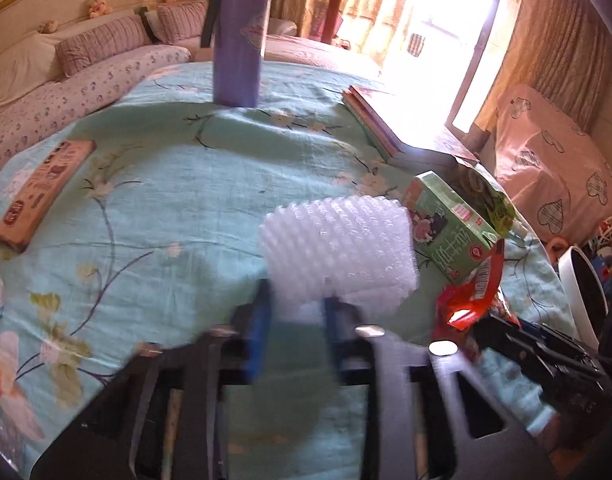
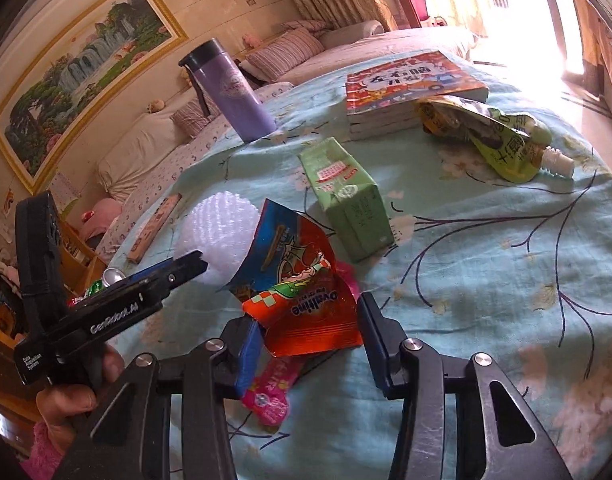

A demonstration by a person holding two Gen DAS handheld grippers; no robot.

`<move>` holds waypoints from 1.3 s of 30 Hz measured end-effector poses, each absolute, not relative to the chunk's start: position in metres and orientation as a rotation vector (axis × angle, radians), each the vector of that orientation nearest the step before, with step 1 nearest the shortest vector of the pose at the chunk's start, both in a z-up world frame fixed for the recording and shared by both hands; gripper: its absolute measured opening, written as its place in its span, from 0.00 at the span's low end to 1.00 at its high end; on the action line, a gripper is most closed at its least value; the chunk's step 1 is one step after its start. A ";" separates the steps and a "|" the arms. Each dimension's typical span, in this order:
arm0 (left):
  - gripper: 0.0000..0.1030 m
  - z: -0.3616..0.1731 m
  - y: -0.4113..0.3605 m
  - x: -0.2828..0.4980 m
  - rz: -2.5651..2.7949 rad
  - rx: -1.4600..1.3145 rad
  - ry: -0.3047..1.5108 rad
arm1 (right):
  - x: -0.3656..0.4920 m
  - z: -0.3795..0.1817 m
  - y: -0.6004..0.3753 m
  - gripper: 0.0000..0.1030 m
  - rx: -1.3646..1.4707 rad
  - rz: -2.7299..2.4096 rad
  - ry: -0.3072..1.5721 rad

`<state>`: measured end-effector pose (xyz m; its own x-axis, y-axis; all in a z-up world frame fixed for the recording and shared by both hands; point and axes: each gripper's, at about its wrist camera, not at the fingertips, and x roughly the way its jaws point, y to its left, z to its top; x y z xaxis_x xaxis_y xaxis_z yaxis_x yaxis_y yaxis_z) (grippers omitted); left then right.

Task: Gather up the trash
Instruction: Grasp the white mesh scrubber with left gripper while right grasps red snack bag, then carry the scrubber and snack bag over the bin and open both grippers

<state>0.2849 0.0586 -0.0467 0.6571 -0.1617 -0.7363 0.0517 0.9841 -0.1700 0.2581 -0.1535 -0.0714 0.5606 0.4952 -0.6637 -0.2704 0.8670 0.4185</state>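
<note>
A crumpled piece of white bubble wrap (image 1: 338,244) lies on the pale green flowered tablecloth (image 1: 165,184). My left gripper (image 1: 297,328) is shut on its near edge, which sits between the blue pads. From the right wrist view, that gripper's tip (image 2: 189,262) meets the bubble wrap (image 2: 213,232). My right gripper (image 2: 312,344) is shut on an orange snack wrapper (image 2: 306,312), whose crumpled body fills the gap between the pads. A pink wrapper (image 2: 269,396) lies under it. A green drink carton (image 2: 346,200) and a green spouted pouch (image 2: 498,140) lie farther off.
A purple flask (image 1: 239,36) stands at the far side of the table. A stack of books (image 2: 410,80) lies at the far right and a flat wooden box (image 1: 41,196) at the left. A drink can (image 2: 113,276) sits beyond the left gripper. Sofas ring the table.
</note>
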 end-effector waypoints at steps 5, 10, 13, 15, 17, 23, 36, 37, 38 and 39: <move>0.13 -0.041 0.047 0.266 -0.143 -0.104 0.821 | 0.245 -0.068 -0.168 0.02 0.294 0.459 0.855; 0.13 -0.030 0.037 0.238 -0.172 -0.125 0.804 | 0.227 -0.059 -0.195 0.02 0.313 0.443 0.829; 0.13 -0.022 0.024 0.222 -0.207 -0.138 0.795 | 0.216 -0.053 -0.211 0.02 0.319 0.425 0.814; 0.13 -0.017 0.014 0.214 -0.228 -0.137 0.788 | 0.209 -0.049 -0.222 0.02 0.320 0.412 0.803; 0.13 -0.012 0.002 0.207 -0.254 -0.132 0.781 | 0.203 -0.047 -0.231 0.02 0.321 0.399 0.797; 0.13 -0.008 -0.040 0.196 -0.340 -0.100 0.789 | 0.180 -0.040 -0.265 0.02 0.333 0.350 0.776; 0.13 -0.007 -0.120 0.189 -0.473 -0.038 0.814 | 0.142 -0.026 -0.351 0.02 0.371 0.213 0.719; 0.13 -0.006 -0.126 0.189 -0.480 -0.033 0.814 | 0.140 -0.025 -0.357 0.02 0.374 0.202 0.715; 0.13 -0.006 -0.131 0.188 -0.487 -0.028 0.814 | 0.138 -0.024 -0.364 0.02 0.379 0.188 0.710; 0.13 -0.004 -0.136 0.187 -0.493 -0.024 0.813 | 0.136 -0.024 -0.371 0.02 0.383 0.177 0.706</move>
<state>0.1866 -0.1362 -0.0042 0.5809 -0.4309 -0.6905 0.4131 0.8871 -0.2060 0.1356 -0.3706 -0.0239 0.7497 0.2854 -0.5970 -0.0300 0.9159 0.4003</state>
